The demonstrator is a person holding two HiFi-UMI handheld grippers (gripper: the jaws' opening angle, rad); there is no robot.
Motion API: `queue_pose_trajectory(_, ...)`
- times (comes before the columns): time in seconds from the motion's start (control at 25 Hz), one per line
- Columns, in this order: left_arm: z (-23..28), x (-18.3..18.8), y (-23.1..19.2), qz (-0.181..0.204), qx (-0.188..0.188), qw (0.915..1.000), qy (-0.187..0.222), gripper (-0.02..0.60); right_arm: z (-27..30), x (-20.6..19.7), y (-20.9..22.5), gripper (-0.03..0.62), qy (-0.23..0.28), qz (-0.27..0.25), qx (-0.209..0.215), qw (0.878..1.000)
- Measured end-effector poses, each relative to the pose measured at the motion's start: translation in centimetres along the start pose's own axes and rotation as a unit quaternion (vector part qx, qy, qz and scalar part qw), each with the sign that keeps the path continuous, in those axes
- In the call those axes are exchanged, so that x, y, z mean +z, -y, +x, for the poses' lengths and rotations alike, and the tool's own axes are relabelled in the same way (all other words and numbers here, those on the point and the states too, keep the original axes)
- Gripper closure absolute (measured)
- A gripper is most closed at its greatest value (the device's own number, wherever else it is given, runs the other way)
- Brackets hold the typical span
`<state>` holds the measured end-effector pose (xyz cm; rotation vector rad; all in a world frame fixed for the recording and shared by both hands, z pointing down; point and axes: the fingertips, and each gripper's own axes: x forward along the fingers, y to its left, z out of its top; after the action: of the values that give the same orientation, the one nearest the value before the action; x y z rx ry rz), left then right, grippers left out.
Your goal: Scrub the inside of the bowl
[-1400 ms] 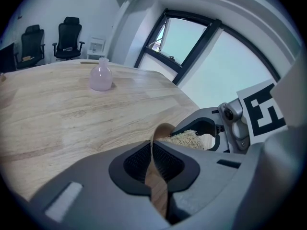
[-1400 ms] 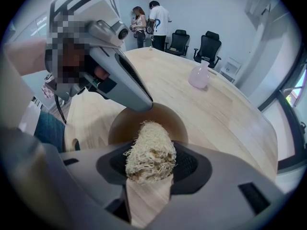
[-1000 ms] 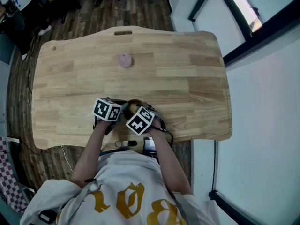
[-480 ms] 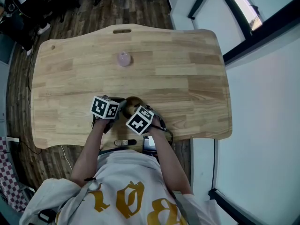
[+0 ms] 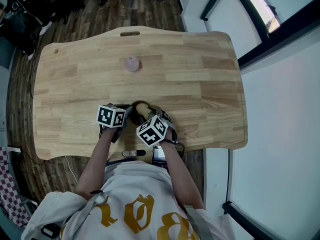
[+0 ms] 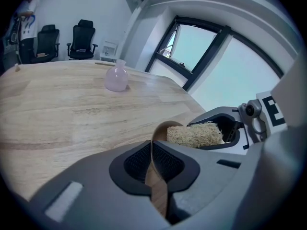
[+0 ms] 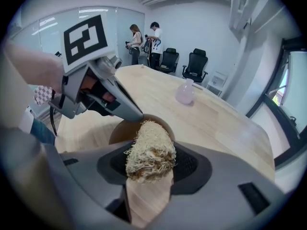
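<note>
A small brown wooden bowl (image 5: 141, 109) sits near the table's front edge. My left gripper (image 6: 153, 164) is shut on its thin rim (image 6: 160, 128), which stands edge-on between the pads. My right gripper (image 7: 149, 166) is shut on a pale fibrous loofah scrubber (image 7: 149, 150) whose tip reaches over the bowl's inside (image 7: 123, 131). In the left gripper view the scrubber (image 6: 194, 134) lies across the bowl's mouth. In the head view both marker cubes, left (image 5: 111, 116) and right (image 5: 152, 130), crowd over the bowl and hide most of it.
A small pink vase (image 5: 132, 63) stands at the table's far middle. The light wooden table (image 5: 200, 84) ends just behind my hands. Office chairs (image 7: 197, 63) and two people (image 7: 144, 42) are beyond the far end.
My right gripper has shifted slightly toward me and to the right, with the scrubber moving in the bowl. The left gripper and the bowl have barely moved.
</note>
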<state>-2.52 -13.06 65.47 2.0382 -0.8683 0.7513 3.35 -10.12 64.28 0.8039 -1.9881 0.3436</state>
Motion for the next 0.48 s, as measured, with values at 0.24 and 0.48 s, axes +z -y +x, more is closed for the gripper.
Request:
queue_pose_trajectory(0.24, -0.2, 0.3, -0.9, -0.04, 0.003, 0.9988, 0.03, 0.571, -1.1, 1.2, 0.2, 0.399, 0.053, 0.068, 0.012, 0.996)
queue_pose_trajectory(0.48, -1.6, 2.1, -1.8, -0.018, 0.044, 0.9948, 0.09, 0.562, -3.2, 2.9, 2.6, 0.4, 0.123, 0.137, -0.023, 0.983)
